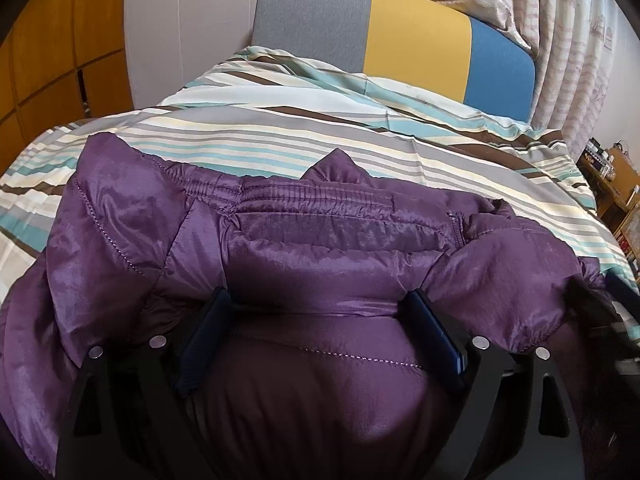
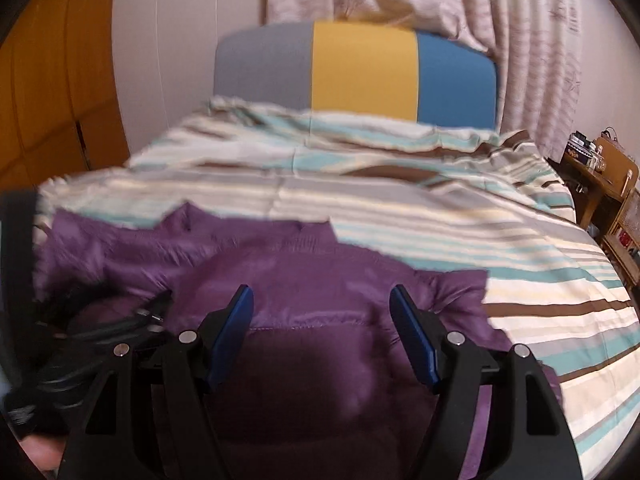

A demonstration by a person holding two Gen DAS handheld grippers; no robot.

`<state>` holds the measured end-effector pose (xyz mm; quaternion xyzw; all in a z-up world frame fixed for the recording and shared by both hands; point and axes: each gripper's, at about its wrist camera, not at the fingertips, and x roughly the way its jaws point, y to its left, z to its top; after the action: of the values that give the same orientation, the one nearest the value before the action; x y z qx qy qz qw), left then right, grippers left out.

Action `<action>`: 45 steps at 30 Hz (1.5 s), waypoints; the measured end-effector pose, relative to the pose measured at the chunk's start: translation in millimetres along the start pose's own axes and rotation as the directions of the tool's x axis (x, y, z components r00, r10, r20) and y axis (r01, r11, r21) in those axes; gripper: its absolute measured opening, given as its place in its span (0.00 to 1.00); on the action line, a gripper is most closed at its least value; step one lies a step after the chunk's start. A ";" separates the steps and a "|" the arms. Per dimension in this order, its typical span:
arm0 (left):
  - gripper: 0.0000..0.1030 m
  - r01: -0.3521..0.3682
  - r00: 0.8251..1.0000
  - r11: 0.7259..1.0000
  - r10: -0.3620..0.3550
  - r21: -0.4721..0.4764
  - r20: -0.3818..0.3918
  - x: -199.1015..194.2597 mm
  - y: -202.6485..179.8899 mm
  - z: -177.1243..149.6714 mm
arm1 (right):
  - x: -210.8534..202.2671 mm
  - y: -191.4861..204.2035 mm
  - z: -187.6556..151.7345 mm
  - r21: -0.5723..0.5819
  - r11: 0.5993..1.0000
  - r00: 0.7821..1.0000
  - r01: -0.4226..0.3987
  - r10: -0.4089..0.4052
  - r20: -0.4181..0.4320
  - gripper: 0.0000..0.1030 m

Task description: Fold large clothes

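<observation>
A shiny purple padded jacket (image 1: 304, 248) lies bunched on a striped bedspread (image 1: 320, 136). My left gripper (image 1: 320, 300) is open, its dark blue pads spread wide and pressed against the puffy purple fabric, which bulges between them. In the right wrist view the same jacket (image 2: 300, 280) lies on the bedspread (image 2: 520, 272). My right gripper (image 2: 322, 300) is open just above the jacket's right part, holding nothing. The left gripper (image 2: 156, 308) shows dark and blurred at the lower left of that view.
A headboard of grey, yellow and blue panels (image 1: 416, 36) stands at the far end of the bed. Pale curtains (image 2: 520, 40) hang behind it. A wooden wardrobe (image 1: 48, 60) is at the left, wooden shelves with small items (image 2: 600, 184) at the right.
</observation>
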<state>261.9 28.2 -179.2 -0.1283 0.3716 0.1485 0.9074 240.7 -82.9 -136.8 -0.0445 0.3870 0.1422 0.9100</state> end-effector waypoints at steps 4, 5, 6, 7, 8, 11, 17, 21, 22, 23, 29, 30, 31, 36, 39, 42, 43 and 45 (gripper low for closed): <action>0.88 0.004 1.000 1.000 -0.004 -0.002 0.000 1.1 -0.5 0.6 | 32.0 -7.5 -10.2 0.044 0.999 0.996 -0.020 0.024 -0.092 0.70; 0.89 -0.002 1.000 1.000 0.002 0.002 -0.003 2.0 -1.8 0.8 | 36.3 -5.7 -11.0 0.037 0.999 0.995 -0.012 0.015 -0.101 0.71; 0.89 -0.006 1.000 1.000 0.006 0.005 -0.005 2.5 -2.4 0.7 | 38.4 -4.9 -11.3 0.029 1.000 0.994 -0.001 0.004 -0.106 0.71; 0.89 -0.008 1.000 1.000 0.008 0.006 -0.006 3.0 -2.7 1.0 | 41.0 -2.5 -11.7 0.016 1.000 0.994 0.015 -0.013 -0.108 0.71; 0.89 -0.009 1.000 1.000 0.010 0.007 -0.007 3.2 -3.2 1.4 | 42.9 -1.2 -12.3 0.007 1.000 0.994 0.028 -0.027 -0.106 0.71; 0.90 -0.003 1.000 1.000 0.003 0.005 -0.013 3.1 -3.6 2.4 | 45.3 -0.5 -13.7 0.002 0.999 0.994 0.040 -0.040 -0.103 0.71; 0.93 0.038 0.998 0.999 -0.039 -0.015 -0.046 -10.0 4.9 4.5 | 45.4 0.3 -16.5 -0.001 0.999 0.994 0.046 -0.046 -0.100 0.72; 0.93 -0.035 0.998 0.999 0.034 -0.022 -0.046 -28.6 18.9 19.1 | 46.2 0.9 -16.5 0.001 0.999 0.994 0.045 -0.045 -0.099 0.72; 0.93 -0.060 0.998 0.998 0.059 -0.027 -0.022 -33.8 26.3 24.5 | 45.5 0.5 -16.8 0.002 0.999 0.994 0.045 -0.044 -0.099 0.72; 0.93 -0.093 0.996 0.995 0.093 -0.035 -0.001 -36.8 35.2 29.9 | 45.0 0.1 -17.2 0.003 0.999 0.994 0.044 -0.044 -0.098 0.72; 0.97 -0.209 0.974 0.972 0.196 -0.112 -0.116 1.8 97.3 26.2 | 44.4 0.1 -16.6 0.004 0.999 0.994 0.044 -0.043 -0.096 0.72; 0.97 -0.154 0.984 0.975 0.135 -0.163 -0.119 6.0 107.2 22.0 | 44.4 0.2 -16.5 0.004 0.999 0.995 0.043 -0.042 -0.094 0.72; 0.97 -0.119 0.989 0.973 0.099 -0.198 -0.112 7.8 114.5 19.7 | 43.4 0.1 -16.4 0.005 0.999 0.995 0.042 -0.041 -0.092 0.72; 0.97 -0.121 0.989 0.975 0.102 -0.188 -0.108 13.0 114.6 17.8 | 42.7 -0.1 -17.1 0.004 0.999 0.995 0.044 -0.043 -0.093 0.73; 0.97 -0.111 0.990 0.974 0.092 -0.197 -0.103 11.9 117.1 17.8 | 41.6 -1.0 -17.2 0.002 0.999 0.995 0.047 -0.047 -0.093 0.73; 0.97 -0.110 0.991 0.973 0.091 -0.203 -0.098 3.4 114.6 15.8 | 41.4 -0.8 -17.6 0.002 0.999 0.995 0.048 -0.047 -0.093 0.73; 0.97 -0.116 0.990 0.973 0.098 -0.200 -0.098 -2.5 113.1 12.2 | 41.5 -0.6 -17.5 0.002 0.999 0.995 0.047 -0.047 -0.092 0.73; 0.97 -0.132 0.989 0.975 0.116 -0.177 -0.095 -13.2 109.8 6.4 | 41.9 -0.4 -17.5 0.003 0.999 0.995 0.047 -0.046 -0.091 0.73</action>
<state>216.9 129.4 -178.8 -0.1935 0.4017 0.2327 0.8643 256.4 -77.2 -179.1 -0.0575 0.4274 0.1177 0.8945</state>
